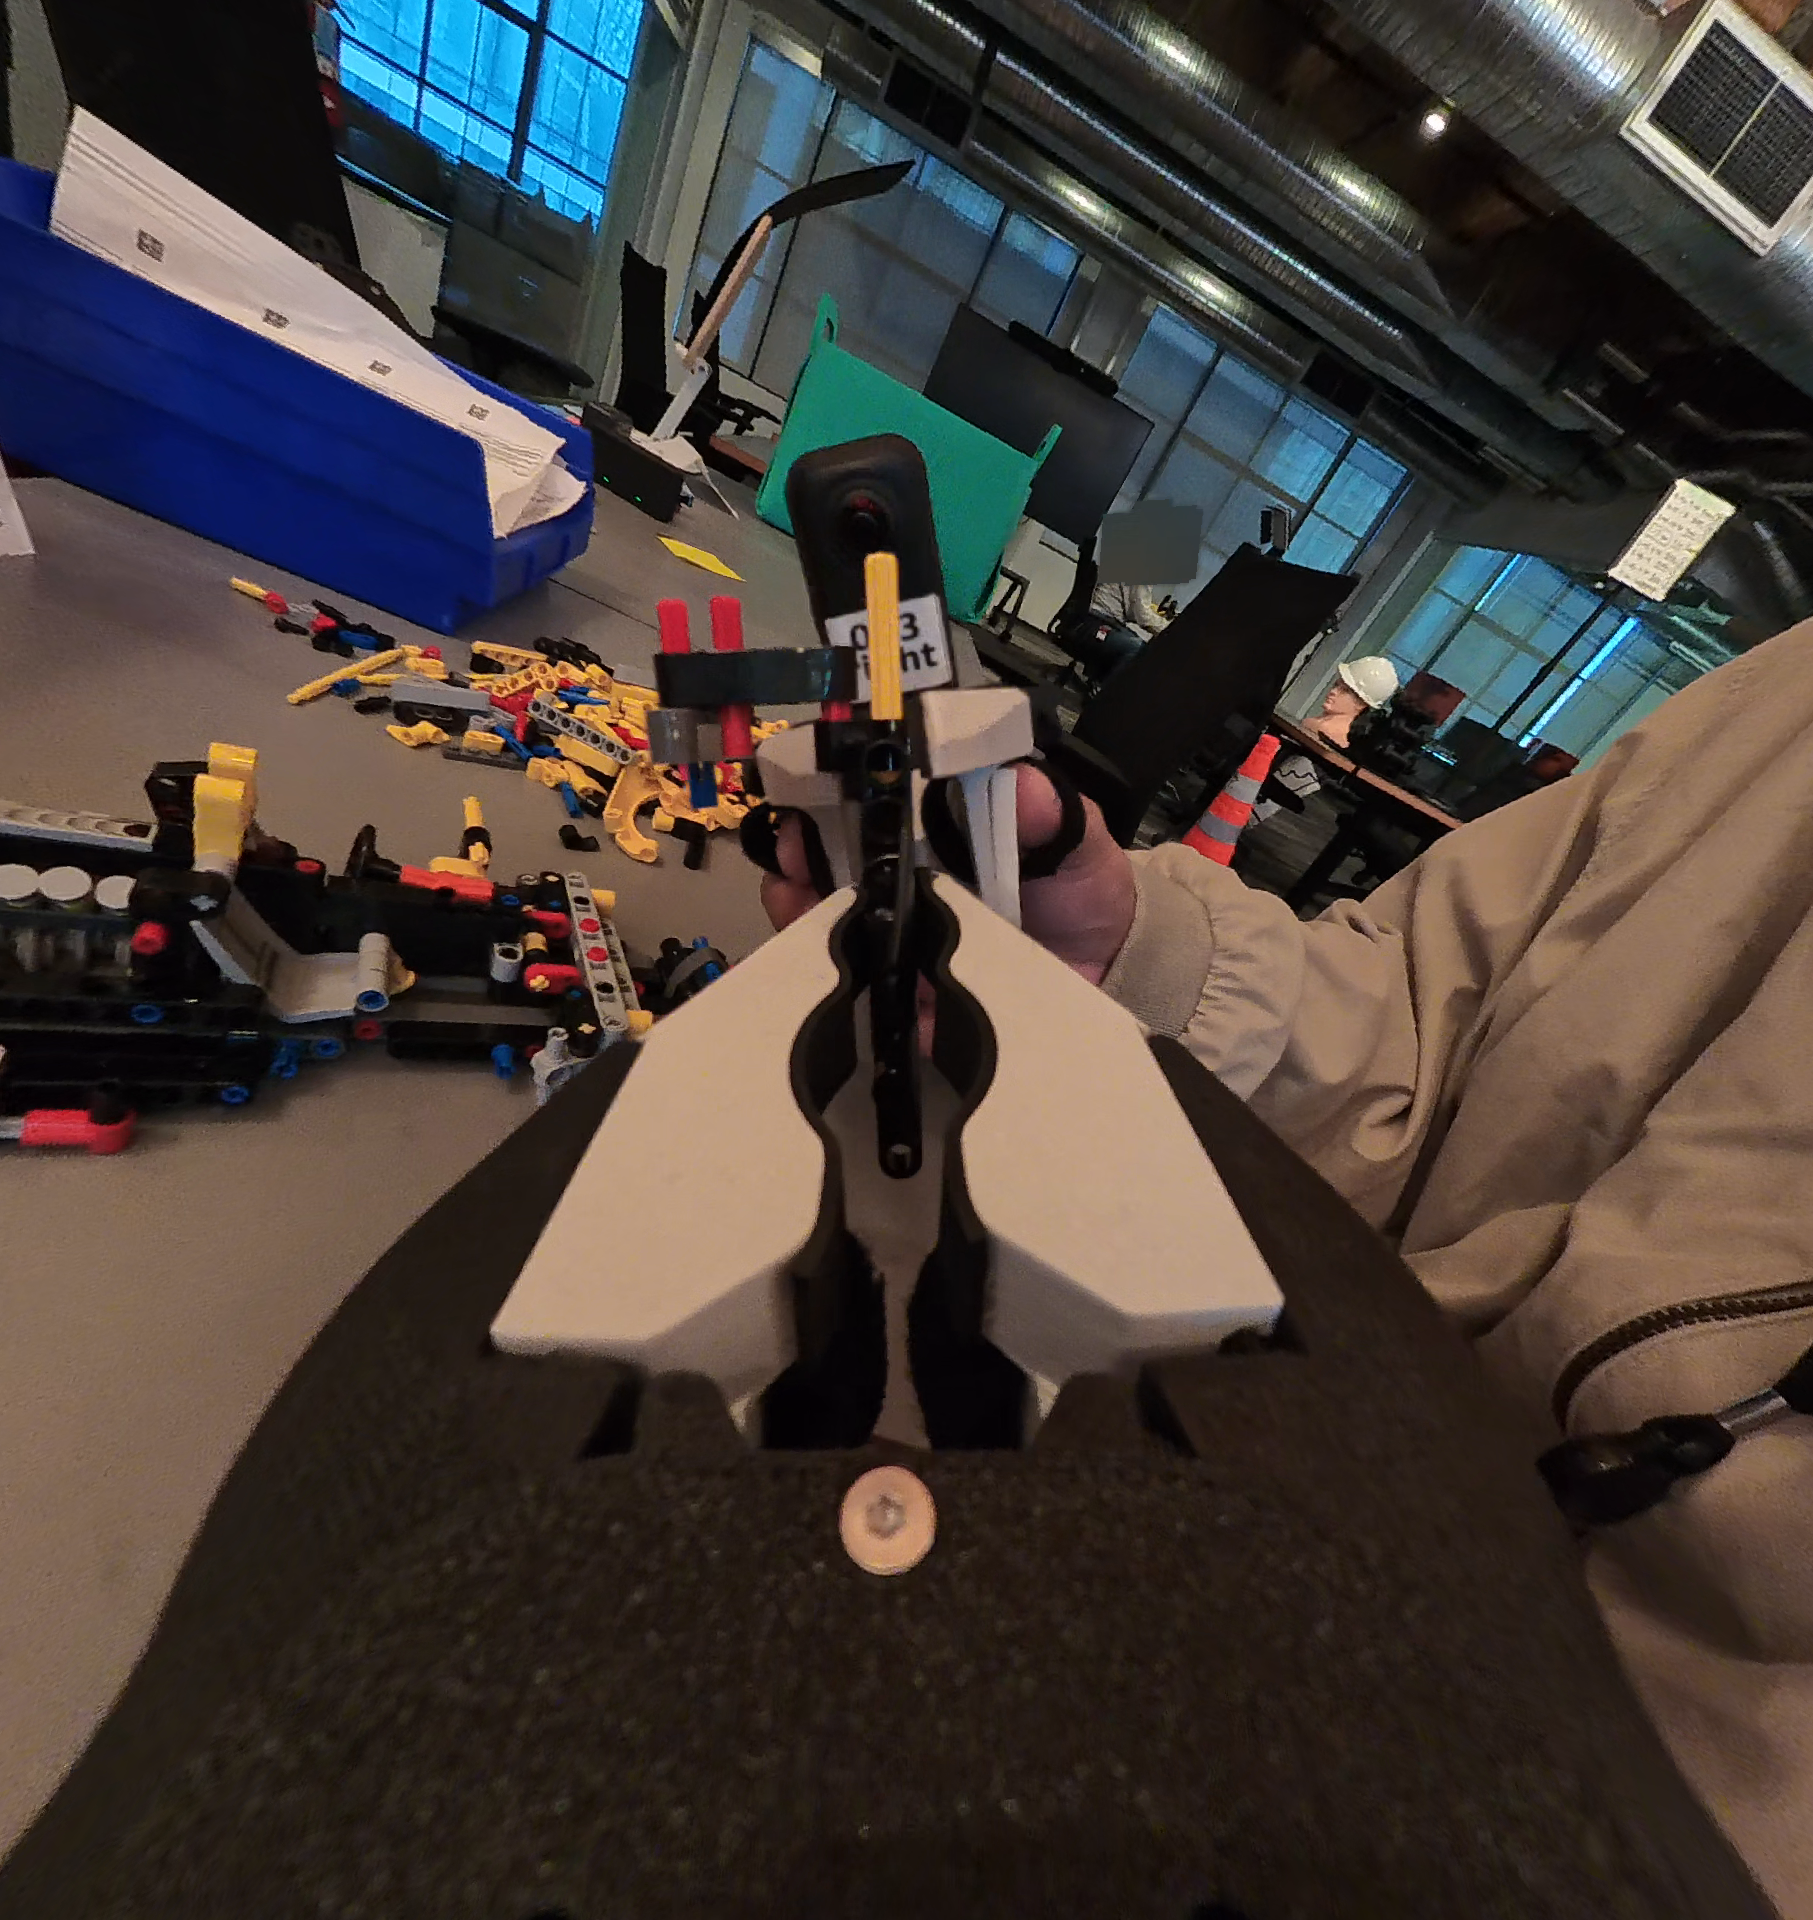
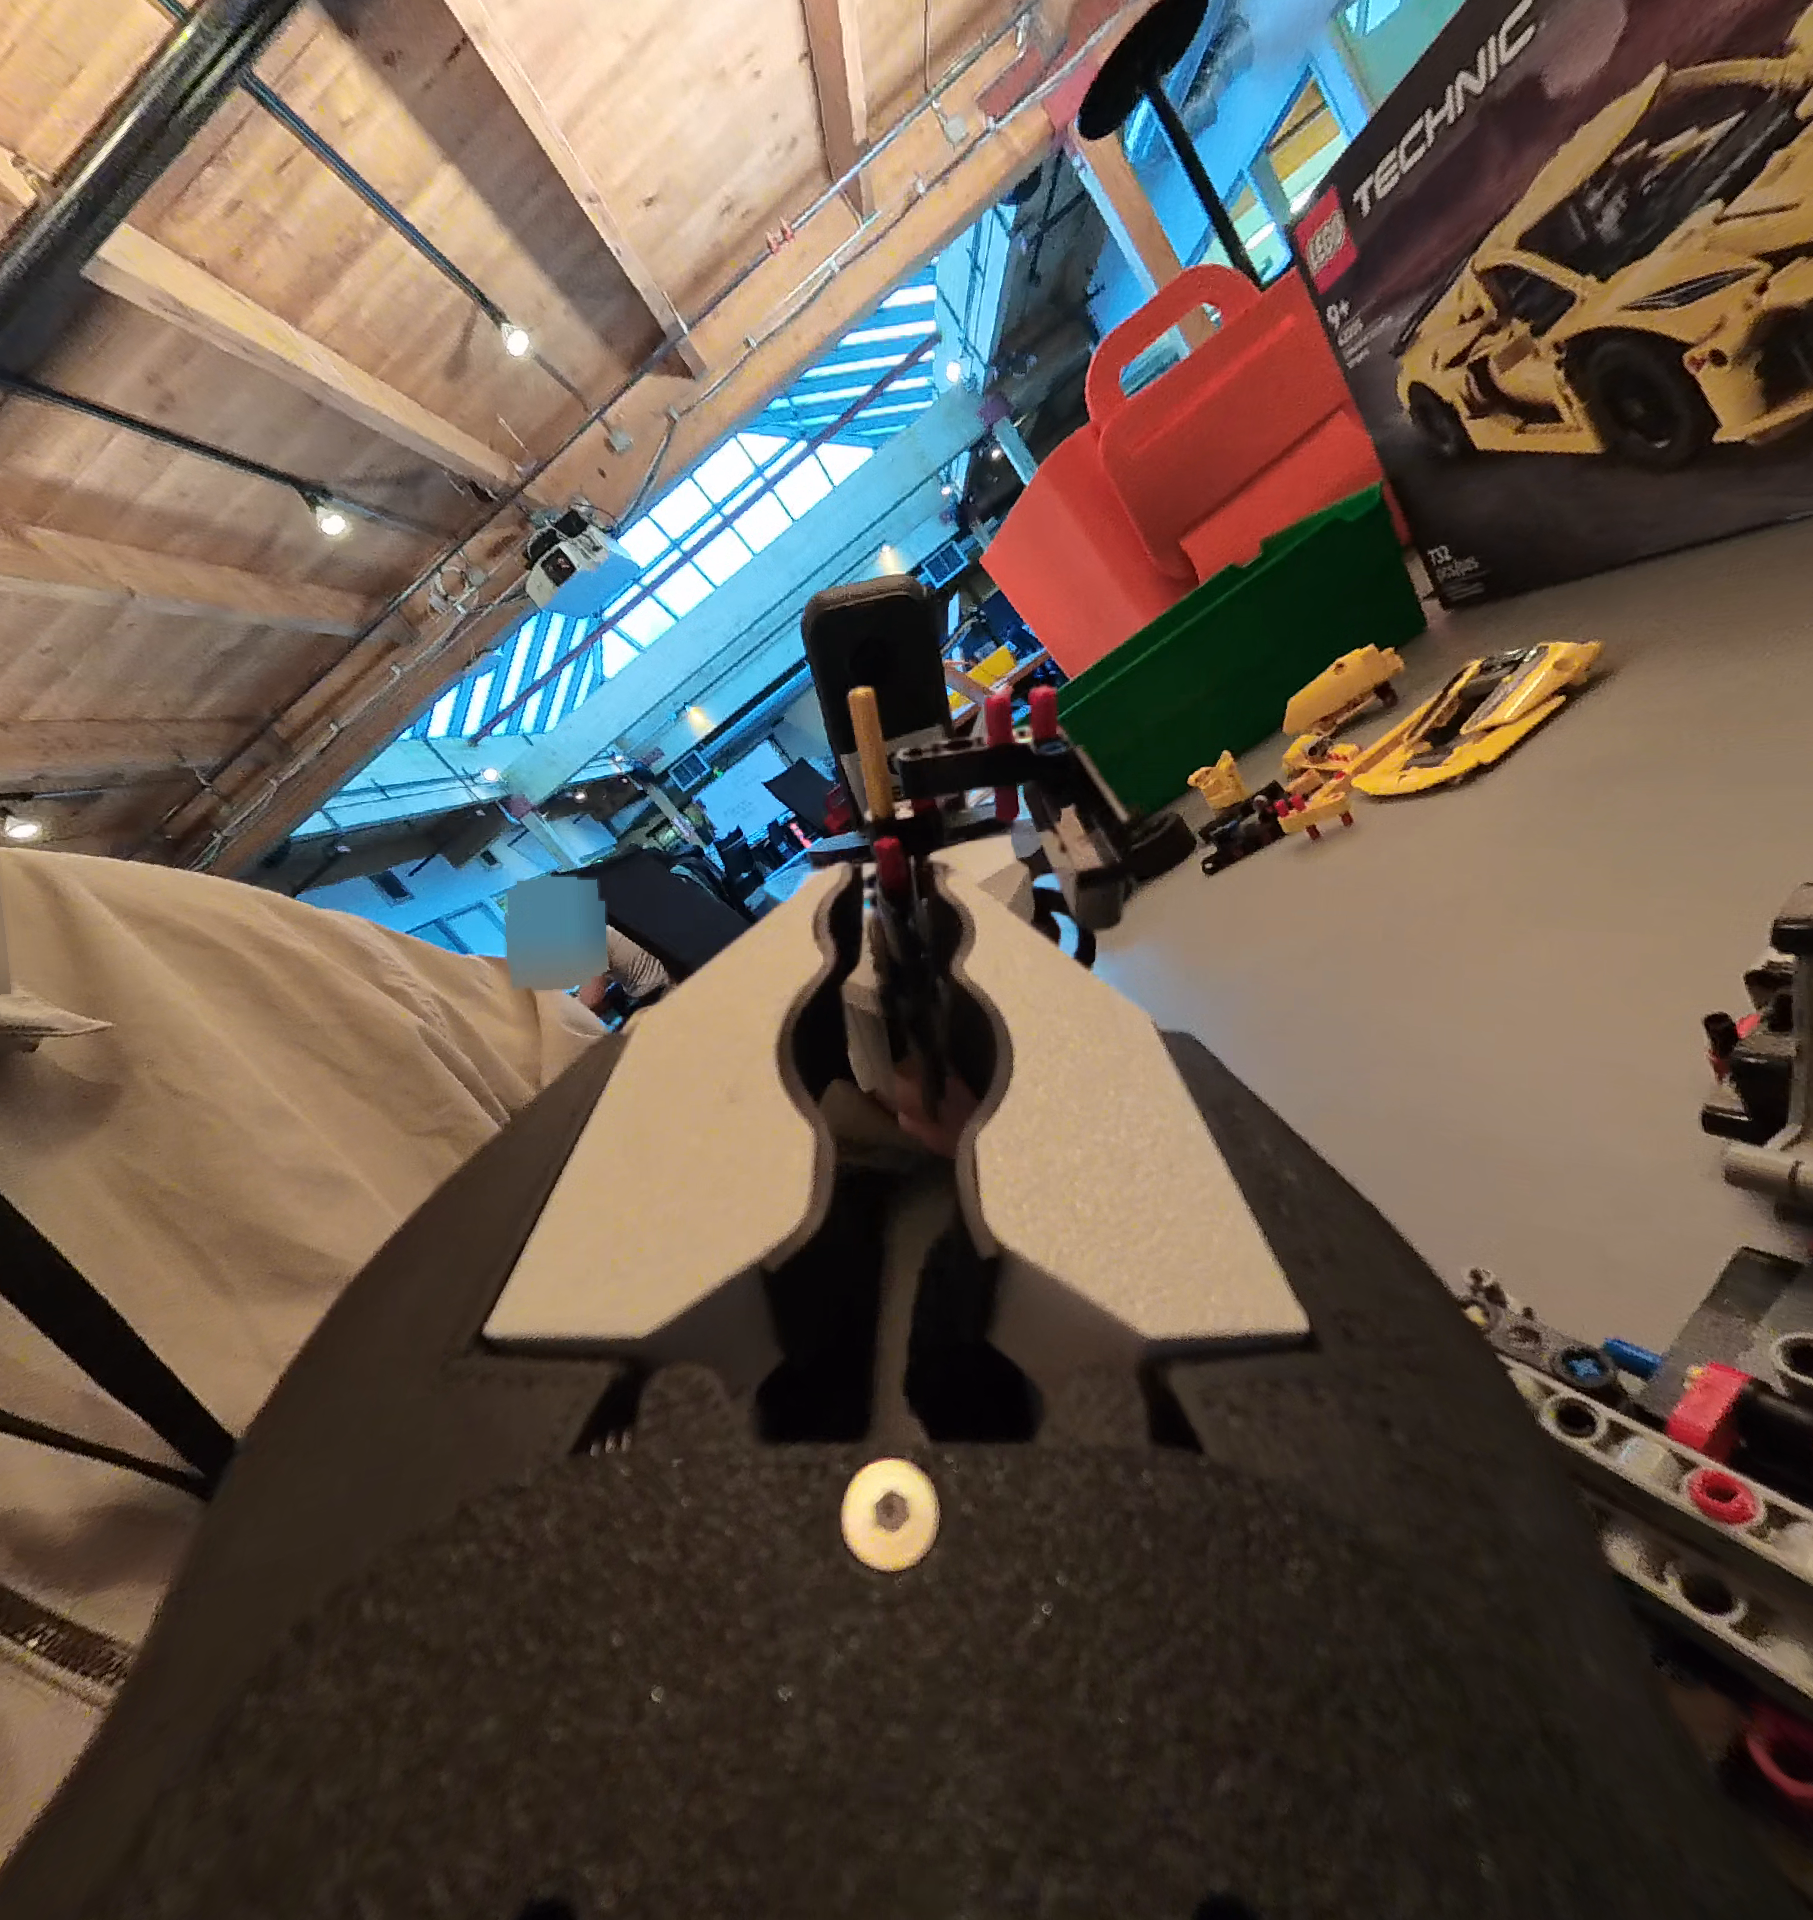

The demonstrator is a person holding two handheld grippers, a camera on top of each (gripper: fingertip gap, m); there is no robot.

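Observation:
A small brick assembly is held in the air between both grippers, which face each other. It is a black holed beam (image 1: 889,997) with a yellow axle (image 1: 883,644), two red axles (image 1: 725,665) and a black cross beam (image 1: 746,675). My left gripper (image 1: 886,899) is shut on the near end of the black beam. My right gripper (image 1: 876,753), held by a hand (image 1: 1073,894), grips the far end. In the right wrist view my right gripper (image 2: 897,883) is shut on the same assembly (image 2: 907,966), with its yellow axle (image 2: 866,748) and red axles (image 2: 997,717) sticking up.
On the grey table lie a partly built black chassis (image 1: 206,987), a pile of loose yellow, black and red parts (image 1: 569,727) and a blue bin (image 1: 258,447) with booklets. Red and green storage boxes (image 2: 1245,644), a set box (image 2: 1608,312) and yellow body panels (image 2: 1453,717) stand farther off. Both grippers' tips are close together, under 4 cm apart.

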